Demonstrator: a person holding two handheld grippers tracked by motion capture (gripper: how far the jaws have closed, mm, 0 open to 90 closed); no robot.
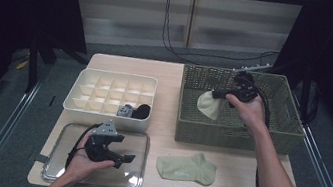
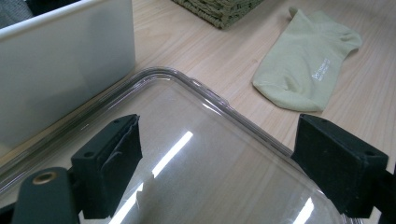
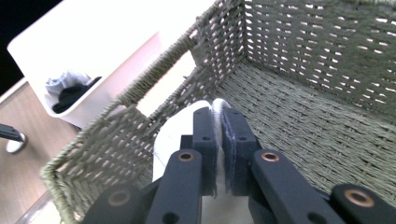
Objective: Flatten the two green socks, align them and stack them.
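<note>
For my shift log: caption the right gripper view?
Right gripper shut on a pale sock above the wicker basket, white divided organizer beyond.

Table (image 1: 164, 123) layout, from the person's side:

- Divided organizer box (image 1: 111, 96) is sitting on the left half, toward the far side. Two rolled sock bundles (image 1: 134, 111) are lying in its near-right compartments.
- Clear lid (image 1: 135, 167) is lying flat just near of the organizer, at the near-left corner. Left gripper (image 1: 126, 160) is hovering over it, jaws standing wide apart.
- Wicker basket (image 1: 234, 129) is occupying the far-right area, just right of the organizer.
- Flat sock (image 1: 186, 169) is lying near of the basket, right of the lid, apart from both.
- Right gripper (image 1: 220, 94) is reaching into the basket's left part, jaws pinching a second sock (image 1: 209, 105) hanging inside, above the basket floor.
</note>
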